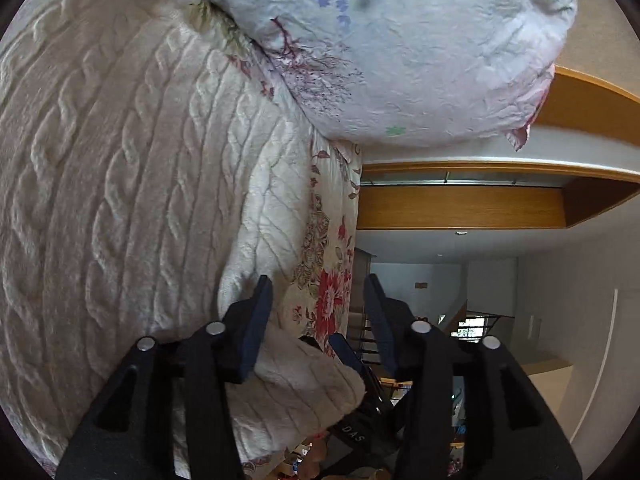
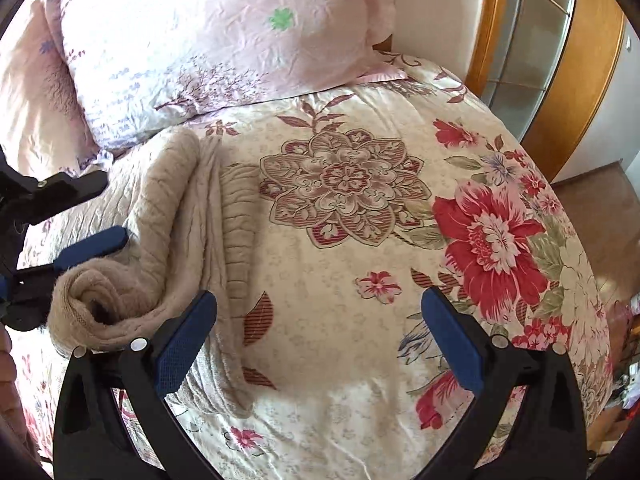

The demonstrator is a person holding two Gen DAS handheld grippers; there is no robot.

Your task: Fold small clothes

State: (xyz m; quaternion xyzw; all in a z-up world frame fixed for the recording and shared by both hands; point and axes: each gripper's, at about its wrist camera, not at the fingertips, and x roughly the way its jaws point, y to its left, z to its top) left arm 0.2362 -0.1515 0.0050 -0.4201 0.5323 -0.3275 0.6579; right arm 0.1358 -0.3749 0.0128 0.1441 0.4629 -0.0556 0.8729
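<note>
The floral bedspread [image 2: 360,272] covers the bed and fills most of the right wrist view; it is cream with red flowers and a large brown medallion. A pink patterned pillow [image 2: 224,36] lies at the head of the bed, its lower edge resting on the bedspread; the same pillow [image 1: 420,48] occupies the top of the left wrist view. A wooden-framed glass door [image 2: 532,40] stands beyond the bed's far corner. The cream cable-knit sweater [image 2: 188,232] lies on the bedspread below the pillow, bunched into folds, with a rolled end lifted at the left; in the left wrist view the sweater [image 1: 120,200] fills the left half. The right gripper [image 2: 318,340] is released, jaws set wide apart above bare bedspread, its left finger touching or just over the sweater's edge. The left gripper [image 1: 316,320] is spread apart, with a fold of the sweater lying against its left finger and between the jaws, not clamped.
</note>
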